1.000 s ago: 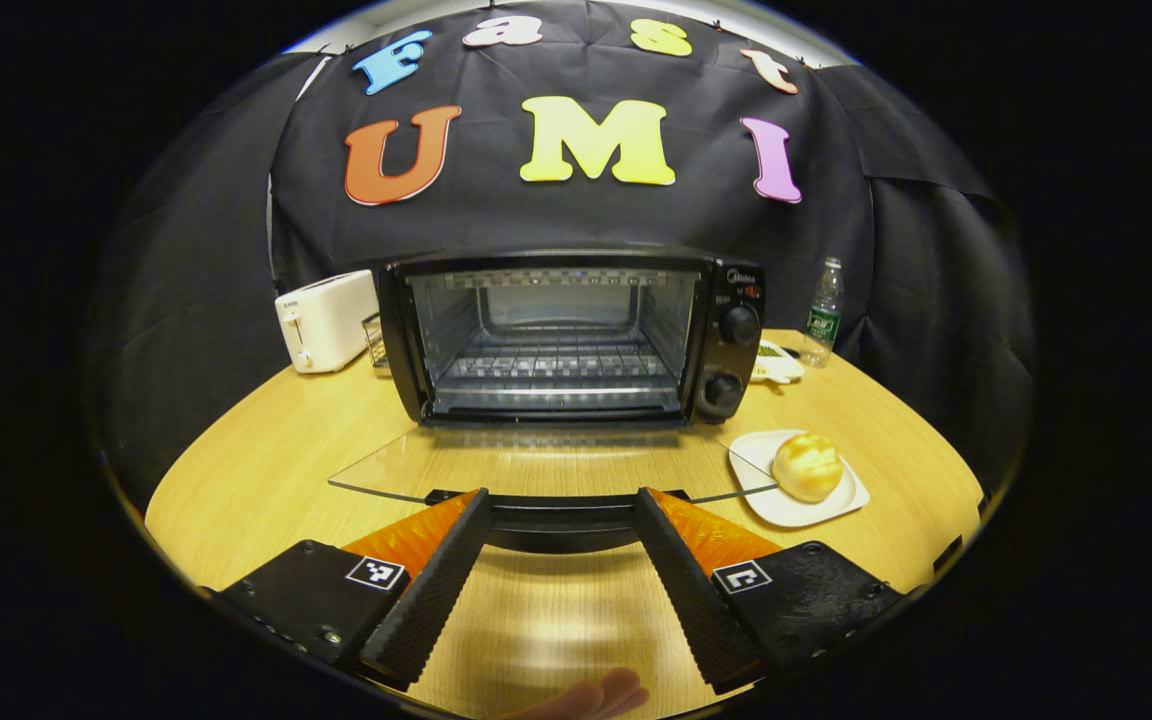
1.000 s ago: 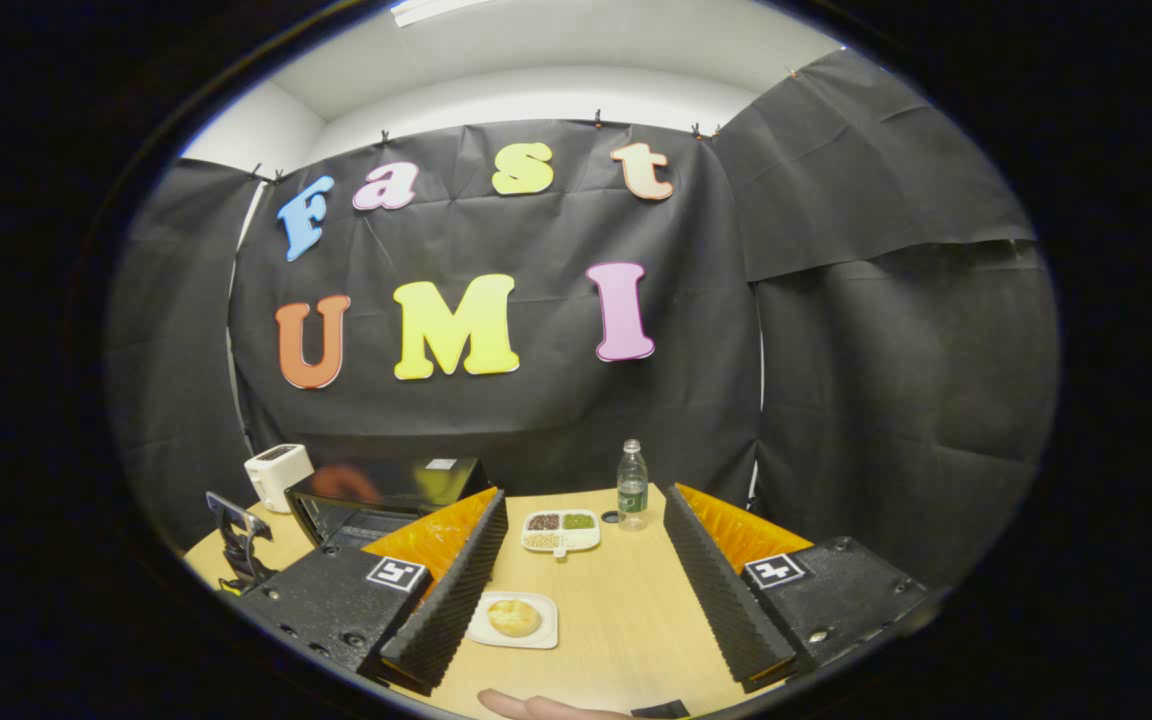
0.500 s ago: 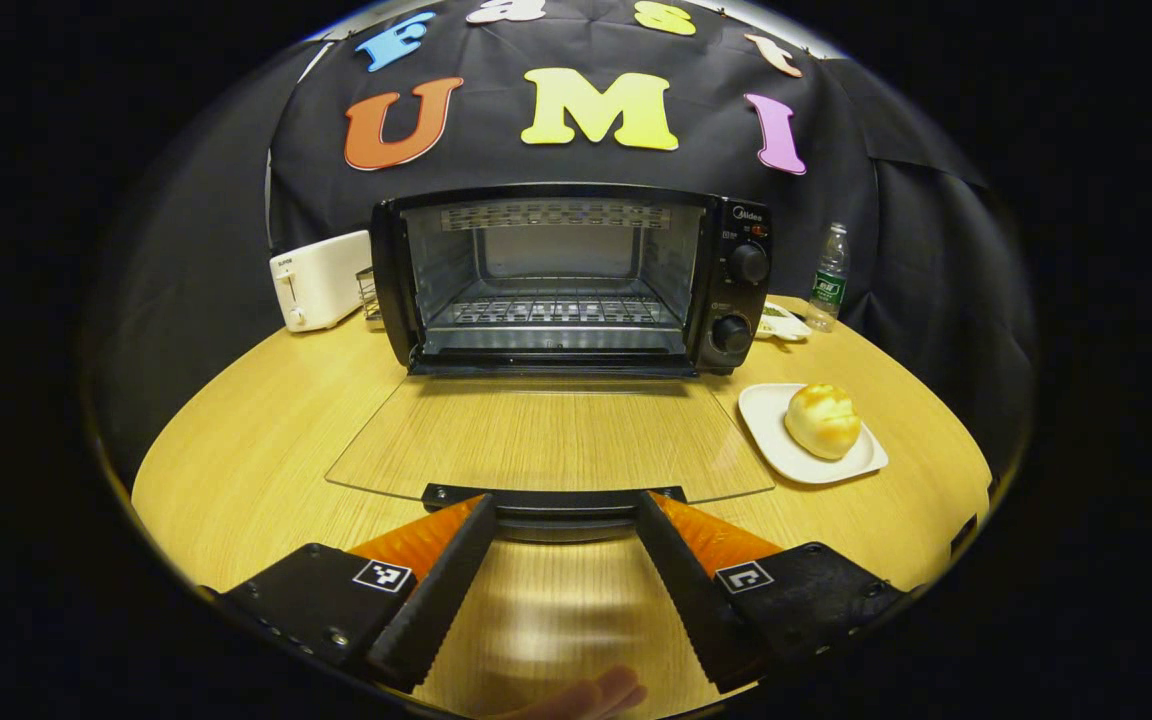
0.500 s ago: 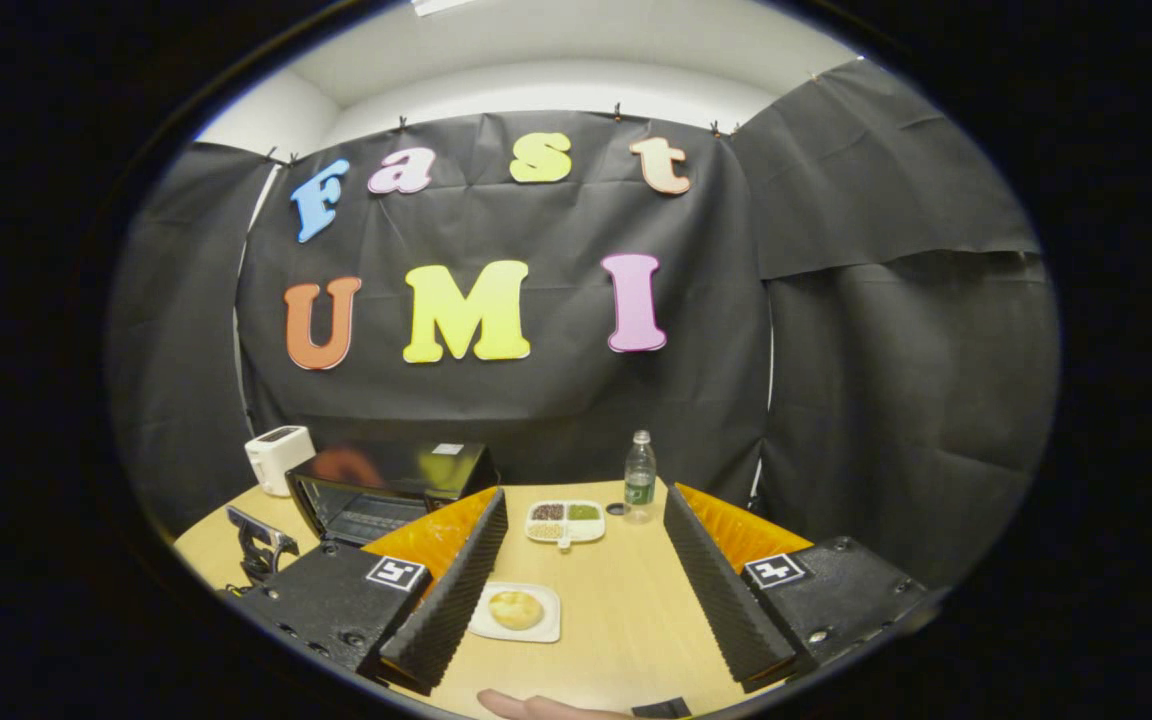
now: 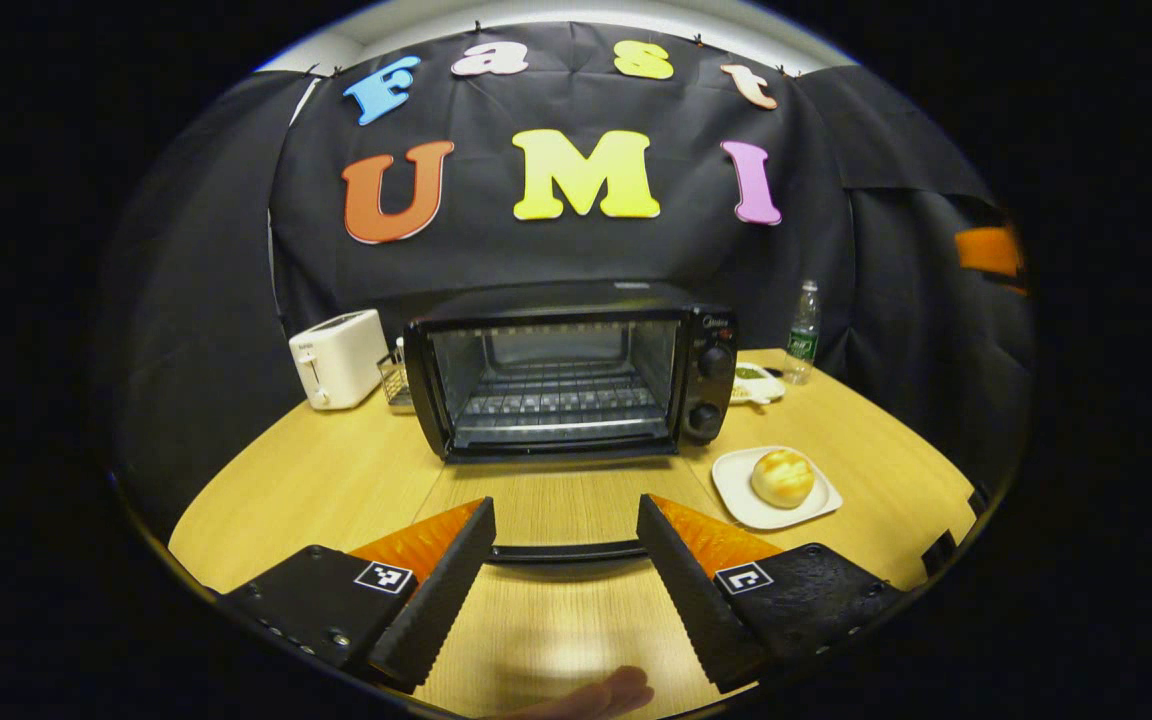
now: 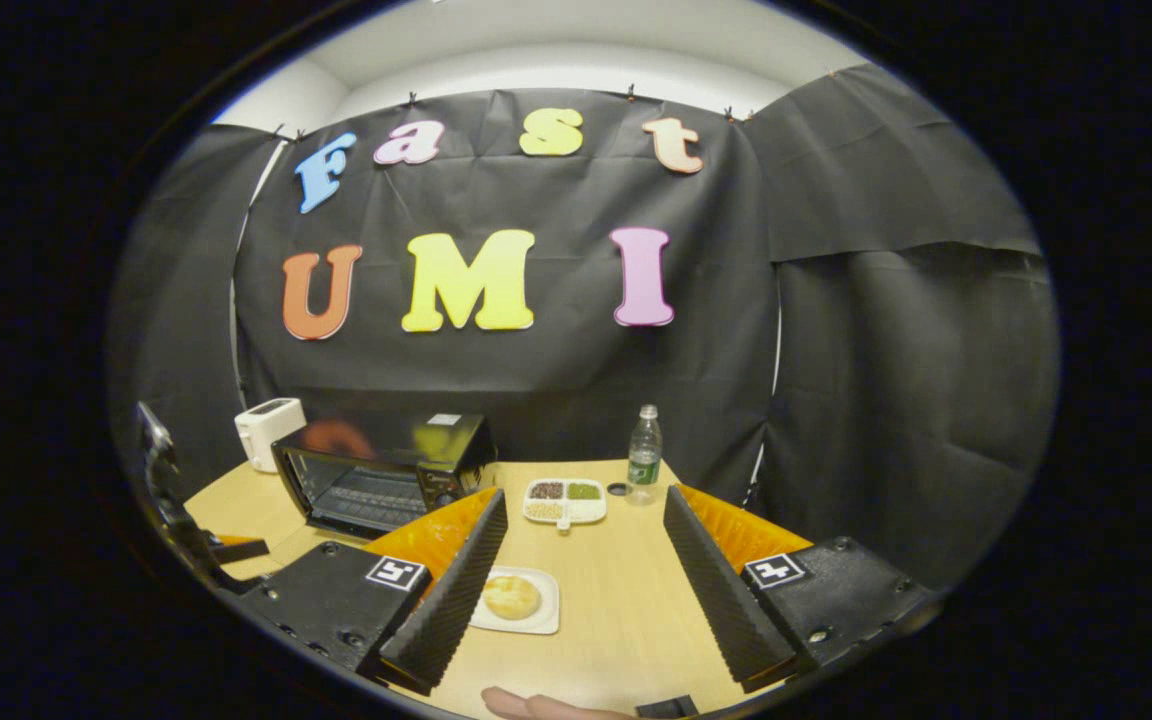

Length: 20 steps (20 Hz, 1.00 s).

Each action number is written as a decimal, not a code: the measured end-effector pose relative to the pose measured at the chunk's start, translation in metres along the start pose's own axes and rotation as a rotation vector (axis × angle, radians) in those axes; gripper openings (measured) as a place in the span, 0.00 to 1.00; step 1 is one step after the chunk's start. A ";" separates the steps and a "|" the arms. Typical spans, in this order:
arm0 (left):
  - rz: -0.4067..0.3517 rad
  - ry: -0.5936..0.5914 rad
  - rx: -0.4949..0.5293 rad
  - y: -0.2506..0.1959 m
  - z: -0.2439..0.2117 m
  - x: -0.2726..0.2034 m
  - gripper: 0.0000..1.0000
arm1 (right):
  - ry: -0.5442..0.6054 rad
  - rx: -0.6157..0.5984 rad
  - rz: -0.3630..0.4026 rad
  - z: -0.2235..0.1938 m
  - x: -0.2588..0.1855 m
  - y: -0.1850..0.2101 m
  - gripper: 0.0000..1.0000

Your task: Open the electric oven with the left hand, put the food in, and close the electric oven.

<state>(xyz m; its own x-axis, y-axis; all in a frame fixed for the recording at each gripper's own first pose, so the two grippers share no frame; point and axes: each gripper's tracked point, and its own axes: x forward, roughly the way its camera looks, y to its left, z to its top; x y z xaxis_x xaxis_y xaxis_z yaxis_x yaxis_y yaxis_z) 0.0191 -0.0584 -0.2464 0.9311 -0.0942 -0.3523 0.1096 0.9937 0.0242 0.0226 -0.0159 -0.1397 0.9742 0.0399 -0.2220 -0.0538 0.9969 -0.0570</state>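
The black electric oven (image 5: 566,375) stands at the middle of the round wooden table with its glass door (image 5: 561,485) folded down flat. The door's dark handle (image 5: 566,552) shows between the fingers of my left gripper (image 5: 566,512), which is open and presses on nothing. A bun (image 5: 782,477) lies on a white plate (image 5: 731,490) to the right of the oven. In the right gripper view my right gripper (image 6: 585,495) hangs open above the table, with the bun (image 6: 510,597) just behind its left finger and the oven (image 6: 386,470) farther left.
A white toaster (image 5: 338,358) stands left of the oven. A water bottle (image 6: 644,455) and a divided dish of grains (image 6: 563,500) sit at the back right. The left gripper (image 6: 171,500) shows at the left edge of the right gripper view. Black cloth walls the booth.
My left gripper has drawn back and risen from the lowered door, so the oven looks smaller and farther. The right gripper has tipped slightly downward; both have stayed open.
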 end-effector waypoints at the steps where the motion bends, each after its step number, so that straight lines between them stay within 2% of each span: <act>1: 0.008 -0.023 0.010 0.004 0.014 -0.008 0.94 | 0.011 0.003 0.005 -0.006 0.006 0.002 0.95; 2: 0.020 -0.049 0.019 0.007 0.029 -0.017 0.94 | 0.029 0.006 0.009 -0.015 0.013 0.003 1.00; 3: 0.039 -0.069 0.020 0.012 0.043 -0.025 0.94 | 0.046 0.009 0.011 -0.022 0.020 0.005 0.95; 5: 0.064 -0.120 0.010 0.021 0.072 -0.044 0.94 | 0.068 0.036 0.008 -0.036 0.033 0.006 0.96; 6: 0.065 -0.135 -0.003 0.023 0.085 -0.051 0.94 | 0.083 0.041 0.016 -0.046 0.039 0.010 1.00; 7: 0.071 -0.157 -0.014 0.026 0.096 -0.058 0.94 | 0.097 0.042 0.028 -0.054 0.046 0.014 0.96; 8: 0.079 -0.173 -0.018 0.030 0.106 -0.064 0.94 | 0.108 0.041 0.031 -0.061 0.052 0.015 0.95; 9: 0.092 -0.187 -0.020 0.035 0.115 -0.070 0.94 | 0.117 0.035 0.034 -0.068 0.059 0.017 1.00; 10: 0.101 -0.195 -0.021 0.040 0.122 -0.076 0.94 | 0.131 0.028 0.036 -0.078 0.067 0.019 0.95; 11: 0.102 -0.210 -0.021 0.042 0.131 -0.080 0.94 | 0.142 0.022 0.041 -0.087 0.073 0.022 0.95; 12: 0.103 -0.213 -0.027 0.042 0.137 -0.083 0.84 | 0.160 0.021 0.055 -0.099 0.079 0.025 0.95; 13: 0.099 -0.207 -0.038 0.043 0.140 -0.085 0.94 | 0.162 0.026 0.078 -0.106 0.084 0.030 0.96; 18: 0.101 -0.283 -0.030 0.048 0.175 -0.110 0.94 | 0.251 0.022 0.125 -0.161 0.117 0.047 0.95; 20: 0.099 -0.312 -0.037 0.047 0.184 -0.119 0.94 | 0.277 0.023 0.166 -0.178 0.122 0.062 1.00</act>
<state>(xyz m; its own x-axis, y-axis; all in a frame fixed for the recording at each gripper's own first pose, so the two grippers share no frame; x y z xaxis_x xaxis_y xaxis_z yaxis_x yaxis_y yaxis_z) -0.0223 -0.0115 -0.0312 0.9989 -0.0058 -0.0459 0.0061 1.0000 0.0075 0.0992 0.0387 -0.3439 0.8559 0.1851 -0.4829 -0.1987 0.9798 0.0234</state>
